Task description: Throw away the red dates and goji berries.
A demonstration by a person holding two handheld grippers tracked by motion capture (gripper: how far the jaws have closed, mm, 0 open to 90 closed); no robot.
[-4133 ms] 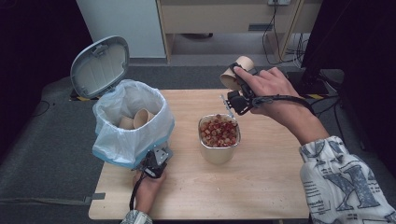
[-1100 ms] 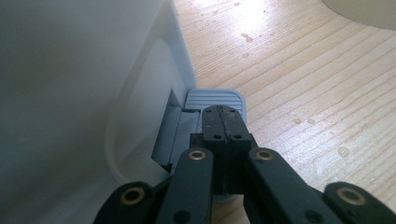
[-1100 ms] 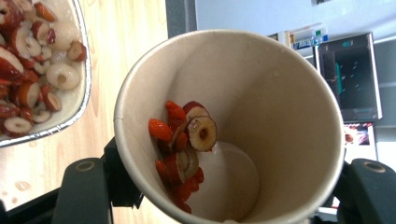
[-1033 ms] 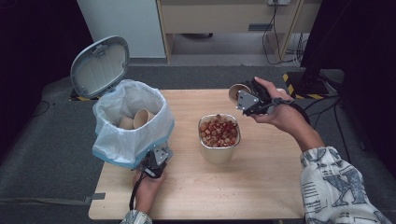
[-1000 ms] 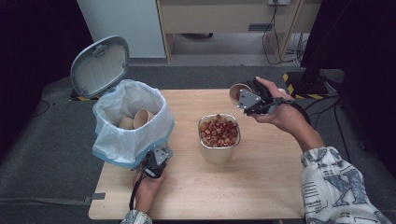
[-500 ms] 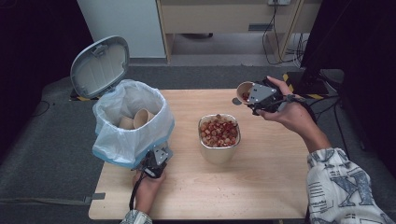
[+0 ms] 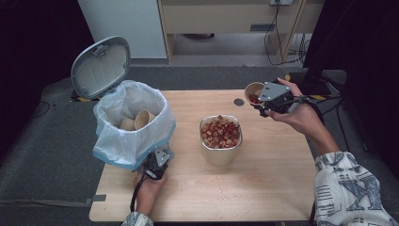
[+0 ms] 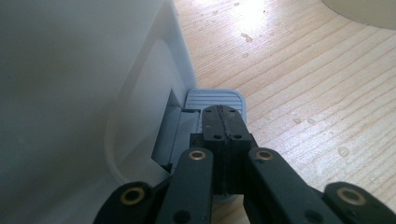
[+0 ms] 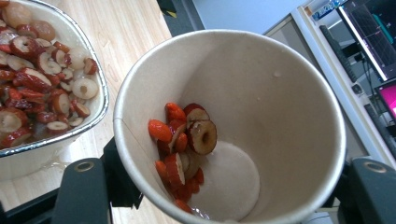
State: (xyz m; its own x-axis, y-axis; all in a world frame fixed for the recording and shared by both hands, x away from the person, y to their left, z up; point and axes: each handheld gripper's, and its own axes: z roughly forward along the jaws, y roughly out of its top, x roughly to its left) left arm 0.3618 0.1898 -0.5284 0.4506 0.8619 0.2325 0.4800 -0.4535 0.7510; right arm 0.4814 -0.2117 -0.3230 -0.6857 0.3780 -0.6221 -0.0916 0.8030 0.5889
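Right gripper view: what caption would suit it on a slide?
Right gripper holds a tilted paper cup of red dried fruit slices beside a full foil tray.

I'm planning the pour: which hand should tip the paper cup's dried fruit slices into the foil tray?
Right. The right hand-held gripper already clamps the beige paper cup of red slices beside the foil tray; the left hand-held gripper, shut, presses the bin's grey pedal.
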